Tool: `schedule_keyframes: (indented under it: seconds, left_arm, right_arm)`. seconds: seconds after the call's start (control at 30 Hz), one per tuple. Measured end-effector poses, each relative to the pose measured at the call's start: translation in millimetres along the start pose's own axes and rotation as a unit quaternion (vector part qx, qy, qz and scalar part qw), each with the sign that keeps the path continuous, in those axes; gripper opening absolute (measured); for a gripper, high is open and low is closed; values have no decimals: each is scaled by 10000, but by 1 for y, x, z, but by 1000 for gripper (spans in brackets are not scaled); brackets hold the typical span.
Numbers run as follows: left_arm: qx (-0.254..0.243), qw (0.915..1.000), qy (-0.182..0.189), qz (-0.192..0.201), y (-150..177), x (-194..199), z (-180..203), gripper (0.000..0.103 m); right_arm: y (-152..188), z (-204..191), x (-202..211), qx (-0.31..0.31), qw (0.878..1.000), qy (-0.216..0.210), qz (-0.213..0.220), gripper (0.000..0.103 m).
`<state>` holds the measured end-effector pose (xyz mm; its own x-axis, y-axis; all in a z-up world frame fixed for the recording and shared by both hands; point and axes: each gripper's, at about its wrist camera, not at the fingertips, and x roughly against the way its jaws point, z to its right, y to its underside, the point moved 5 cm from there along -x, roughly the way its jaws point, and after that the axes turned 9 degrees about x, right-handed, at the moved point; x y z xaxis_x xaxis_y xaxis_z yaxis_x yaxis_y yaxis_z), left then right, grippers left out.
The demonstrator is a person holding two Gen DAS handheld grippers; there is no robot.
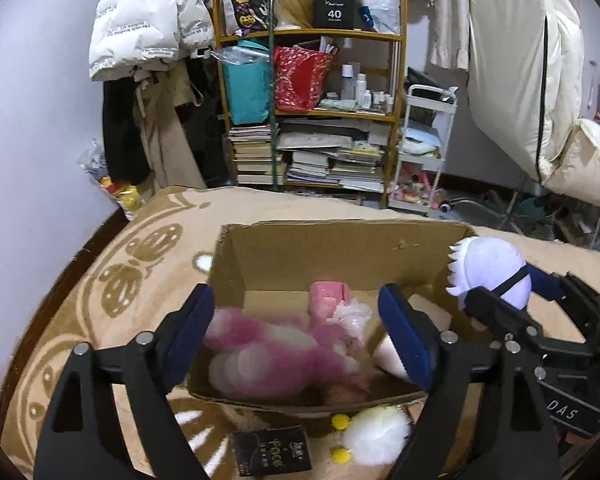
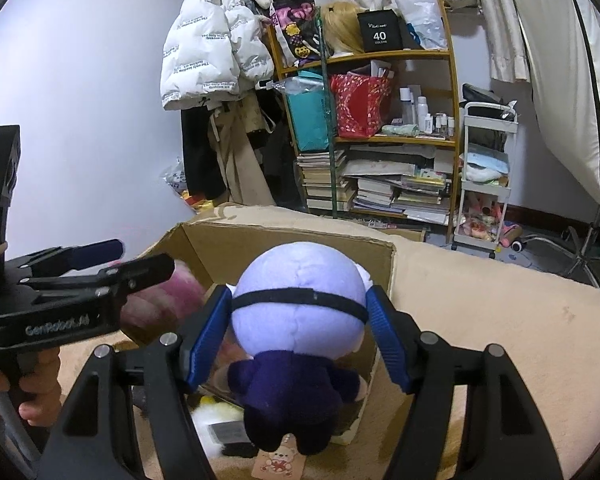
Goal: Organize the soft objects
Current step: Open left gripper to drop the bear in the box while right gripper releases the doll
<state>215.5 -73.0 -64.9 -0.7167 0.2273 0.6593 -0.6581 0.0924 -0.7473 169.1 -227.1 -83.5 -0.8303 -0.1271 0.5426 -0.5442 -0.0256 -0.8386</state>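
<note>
Right wrist view: your right gripper (image 2: 298, 330) pinches the doll (image 2: 298, 316) by its soft, light head at frame centre, above the cardboard box (image 2: 288, 236). Your left gripper (image 1: 296, 336) hangs spread over the pink plush (image 1: 268, 356). Grip heads, not limbs.

A cluttered bedroom under even indoor light — a wooden shelf unit (image 2: 364, 132) stands against the pale lilac wall (image 2: 80, 100), packed with stacked books, bags and bottles. Left of it hangs a white puffer jacket (image 2: 208, 52); right of it, a white rolling cart (image 2: 486, 176) and cream bedding (image 1: 528, 72).
</note>
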Motion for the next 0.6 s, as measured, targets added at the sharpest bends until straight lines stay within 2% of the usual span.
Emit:
schedule_keyframes:
  seconds: [0.07, 0.17, 0.27, 0.37, 0.6]
  left_arm:
    - [22, 9999, -11, -97, 2, -2, -1, 86]
    - [87, 9998, -55, -184, 4, -2, -5, 91]
    - [83, 9997, -123, -170, 6, 3, -8, 94]
    - [48, 9997, -190, -128, 9, 10, -9, 96]
    - [39, 9997, -248, -57, 17, 38, -8, 99]
  right_arm:
    - [1, 1, -2, -9, 10000, 27, -40, 75]
    - [1, 7, 0, -108, 9999, 29, -43, 86]
    - [0, 12, 4, -243, 9997, 15, -1, 89]
    - [0, 18, 10, -386, 9993, -7, 23, 98]
    - [-2, 26, 27, -633, 9980, -49, 3, 100]
